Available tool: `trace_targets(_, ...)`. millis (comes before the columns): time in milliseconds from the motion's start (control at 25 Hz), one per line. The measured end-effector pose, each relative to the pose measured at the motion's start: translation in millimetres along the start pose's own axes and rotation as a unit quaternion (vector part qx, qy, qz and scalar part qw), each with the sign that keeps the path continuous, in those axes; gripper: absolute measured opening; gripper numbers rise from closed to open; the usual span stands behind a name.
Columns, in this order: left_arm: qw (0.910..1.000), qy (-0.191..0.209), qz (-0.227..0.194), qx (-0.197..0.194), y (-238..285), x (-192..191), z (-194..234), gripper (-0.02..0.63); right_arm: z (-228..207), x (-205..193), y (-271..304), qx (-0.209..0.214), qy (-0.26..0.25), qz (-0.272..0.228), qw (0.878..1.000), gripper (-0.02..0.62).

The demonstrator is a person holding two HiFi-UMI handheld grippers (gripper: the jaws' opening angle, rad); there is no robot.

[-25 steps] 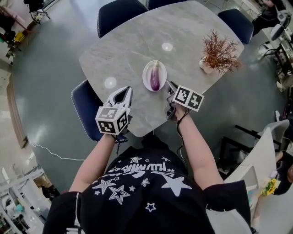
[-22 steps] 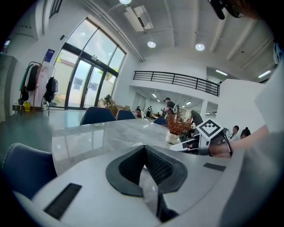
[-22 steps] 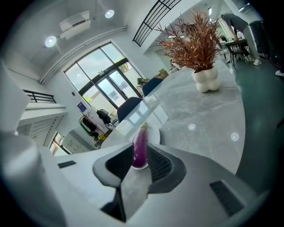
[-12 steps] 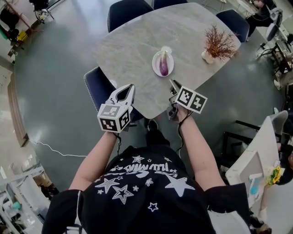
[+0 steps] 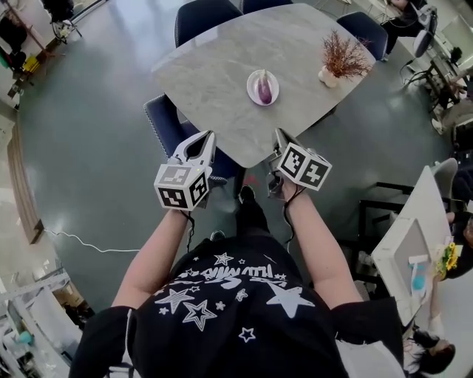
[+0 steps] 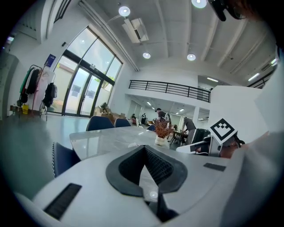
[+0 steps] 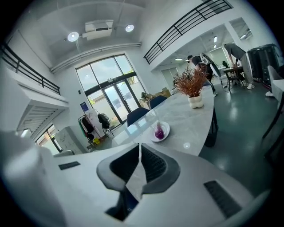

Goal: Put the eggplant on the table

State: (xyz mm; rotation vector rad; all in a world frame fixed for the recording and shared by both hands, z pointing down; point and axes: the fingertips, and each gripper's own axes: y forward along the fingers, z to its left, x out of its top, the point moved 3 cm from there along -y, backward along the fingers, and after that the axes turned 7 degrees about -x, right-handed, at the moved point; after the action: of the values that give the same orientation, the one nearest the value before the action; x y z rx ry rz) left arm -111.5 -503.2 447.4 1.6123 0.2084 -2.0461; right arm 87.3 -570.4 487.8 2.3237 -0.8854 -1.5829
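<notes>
A purple eggplant lies on a small white plate in the middle of the grey marble table. Both grippers hang short of the table's near corner, over the floor. My left gripper is shut with nothing in it, below and left of the plate. My right gripper is also shut and empty, just below the plate. In the right gripper view the eggplant and plate sit far ahead of the closed gripper. The left gripper view shows its closed gripper and the table.
A dried reddish plant in a white pot stands on the table's right side. Dark blue chairs ring the table, one at the near left edge, others behind. Grey floor lies all around; people and desks are far off.
The person has stepped back from the table. The table, plate and eggplant have receded toward the top of the head view, and both shut grippers, earlier over the table's edge, are now over the floor.
</notes>
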Motion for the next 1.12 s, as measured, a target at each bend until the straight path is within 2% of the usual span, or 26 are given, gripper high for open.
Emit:
trace_targets(200,0.9998,0.002,0.001,-0.021,-20.5,-3.9,-14.8,0.008,8.0,-18.3,-32.5,-0.011,-0.012,-0.003,1.0,0.021)
trace_targets(600,0.9985,0.001,0.015,-0.052,-25.6,-24.7,-51.2,0.008,-2.7,-25.1,-74.1,-0.022,-0.017,-0.017,0.999,0.021)
trace_targets(840,0.9984,0.009,0.016,-0.053,-25.5,-27.8,-76.8,0.008,-3.5,-23.4,-94.0,0.005,-0.038,-0.025,0.999,0.021)
trace_targets(1120,0.9984,0.012,0.024,-0.049,-37.8,-43.8,-126.5,0.008,-16.5,-40.8,-142.2,0.029,-0.058,-0.02,0.998,0.021)
